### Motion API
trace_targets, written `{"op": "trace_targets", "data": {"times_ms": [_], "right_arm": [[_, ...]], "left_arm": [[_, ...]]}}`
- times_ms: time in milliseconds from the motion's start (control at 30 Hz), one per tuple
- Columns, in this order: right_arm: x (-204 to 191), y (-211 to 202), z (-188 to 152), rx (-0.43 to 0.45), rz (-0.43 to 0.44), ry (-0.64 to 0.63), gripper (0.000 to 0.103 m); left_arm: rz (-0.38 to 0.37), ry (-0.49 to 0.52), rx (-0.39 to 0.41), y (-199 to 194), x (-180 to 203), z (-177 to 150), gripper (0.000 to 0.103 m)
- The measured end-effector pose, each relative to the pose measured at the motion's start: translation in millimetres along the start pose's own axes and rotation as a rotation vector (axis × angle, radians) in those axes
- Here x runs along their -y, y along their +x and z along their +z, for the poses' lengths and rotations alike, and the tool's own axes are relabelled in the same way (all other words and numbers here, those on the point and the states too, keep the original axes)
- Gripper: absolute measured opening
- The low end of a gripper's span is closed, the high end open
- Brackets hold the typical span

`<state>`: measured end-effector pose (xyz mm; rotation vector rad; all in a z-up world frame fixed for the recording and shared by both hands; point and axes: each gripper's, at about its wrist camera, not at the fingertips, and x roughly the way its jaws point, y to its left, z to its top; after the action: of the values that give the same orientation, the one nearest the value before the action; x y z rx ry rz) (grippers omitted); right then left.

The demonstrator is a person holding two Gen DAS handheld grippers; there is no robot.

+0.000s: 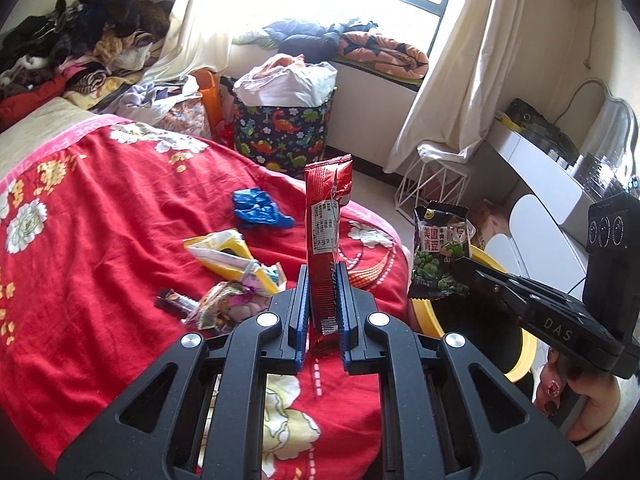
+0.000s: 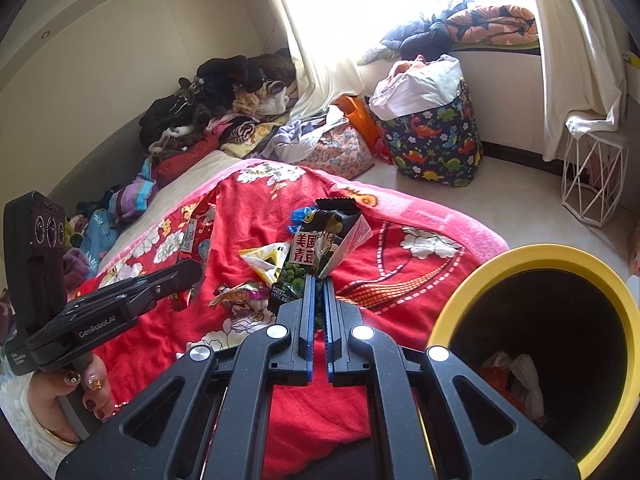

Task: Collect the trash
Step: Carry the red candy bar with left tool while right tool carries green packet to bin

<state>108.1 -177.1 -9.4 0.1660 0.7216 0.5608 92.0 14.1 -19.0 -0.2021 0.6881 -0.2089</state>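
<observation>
A red wrapper [image 1: 326, 232] is pinched upright in the left tongs [image 1: 323, 300] over the bed [image 1: 100, 220], a green pea packet [image 2: 316, 258] is pinched in the right tongs [image 2: 319, 304], and the yellow-rimmed bin [image 2: 472, 300] is judged nearer the right hand

The left claw [image 1: 323, 276] pinches an upright red wrapper [image 1: 326, 216] above the red blanket [image 1: 100, 248].

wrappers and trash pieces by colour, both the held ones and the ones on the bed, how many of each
Red wrapper, in the left gripper: 1
Black and green pea packet, in the right gripper: 1
Blue crumpled piece on the bed: 1
Yellow and white wrapper: 1
Multicoloured foil wrapper: 1
Small dark wrapper: 1
Total: 6
</observation>
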Motion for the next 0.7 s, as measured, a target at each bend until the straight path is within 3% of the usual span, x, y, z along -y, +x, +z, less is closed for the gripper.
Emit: {"op": "trace_targets", "data": {"times_ms": [700], "right_arm": [[38,-31,-2,0.054,-0.066,0.065,0.004]], "left_arm": [[-0.052,0.083,-0.018,9,41,-3,0.008]]}}
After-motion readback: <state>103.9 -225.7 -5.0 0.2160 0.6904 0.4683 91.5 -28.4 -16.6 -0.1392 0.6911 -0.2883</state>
